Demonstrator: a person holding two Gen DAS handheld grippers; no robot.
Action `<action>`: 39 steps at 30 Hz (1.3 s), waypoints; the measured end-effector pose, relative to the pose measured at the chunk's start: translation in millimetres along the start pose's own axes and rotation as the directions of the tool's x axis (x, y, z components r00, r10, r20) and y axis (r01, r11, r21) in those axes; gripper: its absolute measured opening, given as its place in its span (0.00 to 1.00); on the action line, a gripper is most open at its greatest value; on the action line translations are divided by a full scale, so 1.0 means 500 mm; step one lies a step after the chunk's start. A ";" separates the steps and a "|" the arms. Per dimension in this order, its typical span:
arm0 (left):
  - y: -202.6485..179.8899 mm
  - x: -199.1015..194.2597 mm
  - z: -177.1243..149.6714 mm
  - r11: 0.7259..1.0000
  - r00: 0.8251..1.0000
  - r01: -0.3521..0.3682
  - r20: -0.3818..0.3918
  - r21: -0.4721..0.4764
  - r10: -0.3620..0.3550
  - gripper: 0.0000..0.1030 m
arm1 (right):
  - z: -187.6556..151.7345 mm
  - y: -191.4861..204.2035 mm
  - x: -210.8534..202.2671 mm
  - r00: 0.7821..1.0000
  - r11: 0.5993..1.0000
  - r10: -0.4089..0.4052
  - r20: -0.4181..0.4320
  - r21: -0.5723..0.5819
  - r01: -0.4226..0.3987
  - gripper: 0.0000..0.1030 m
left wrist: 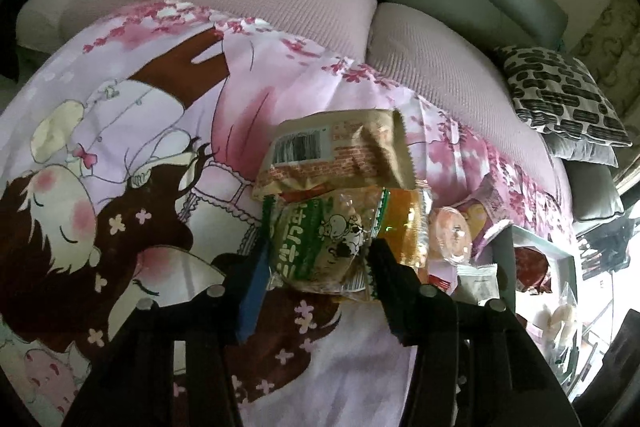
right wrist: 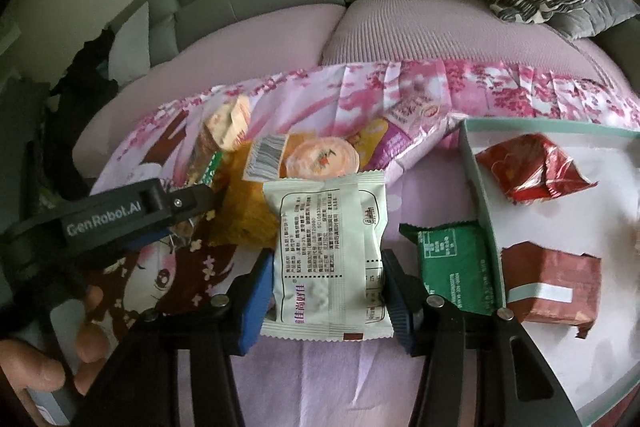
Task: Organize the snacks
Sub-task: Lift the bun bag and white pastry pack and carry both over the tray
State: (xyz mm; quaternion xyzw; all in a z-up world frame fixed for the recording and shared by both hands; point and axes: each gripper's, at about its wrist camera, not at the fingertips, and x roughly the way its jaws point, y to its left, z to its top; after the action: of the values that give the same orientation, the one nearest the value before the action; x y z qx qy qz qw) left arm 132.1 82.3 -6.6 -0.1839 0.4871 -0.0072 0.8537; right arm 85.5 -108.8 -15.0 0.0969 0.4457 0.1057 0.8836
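My left gripper (left wrist: 316,259) clamps a green-striped snack bag (left wrist: 320,247) left of the tray (right wrist: 486,211); my right gripper (right wrist: 326,291) pinches a white packet (right wrist: 328,255), lengthwise away from me.

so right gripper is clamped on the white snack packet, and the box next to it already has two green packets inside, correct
Not quite. The right gripper is shut on the white snack packet, but the two packets inside the box are red. The green packet lies outside its wall, as the right wrist view shows.

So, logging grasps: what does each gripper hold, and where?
Left gripper: green-printed snack packet, by its side edges. Right gripper: white packet, by its lower sides.
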 end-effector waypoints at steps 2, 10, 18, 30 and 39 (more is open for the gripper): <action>-0.004 -0.011 0.000 1.000 1.000 -0.004 0.012 0.006 0.004 0.51 | 0.003 -0.001 -0.014 1.000 1.000 0.003 0.016 0.003 -0.003 0.53; -0.027 -0.062 0.008 1.000 0.997 -0.002 0.072 0.028 0.000 0.51 | 0.021 -0.011 -0.061 0.997 1.000 0.005 0.075 0.020 -0.006 0.53; -0.072 -0.110 0.011 0.997 0.992 0.011 0.125 0.076 -0.020 0.51 | 0.032 -0.051 -0.104 0.992 0.998 -0.005 0.123 0.070 -0.003 0.53; -0.158 -0.157 -0.005 0.985 0.983 0.036 0.174 0.167 -0.066 0.51 | 0.042 -0.156 -0.180 0.978 0.983 -0.064 0.198 0.183 0.027 0.53; -0.258 -0.156 -0.042 0.952 0.981 0.071 0.150 0.296 -0.120 0.51 | 0.030 -0.269 -0.217 0.969 0.947 -0.130 0.209 0.316 0.059 0.53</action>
State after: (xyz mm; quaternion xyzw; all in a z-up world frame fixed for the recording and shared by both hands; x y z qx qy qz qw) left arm 94.9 -29.7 90.0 -0.0804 0.3984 -0.1045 0.9077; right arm 48.2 -268.7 41.3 0.2232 0.3570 -0.0193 0.9069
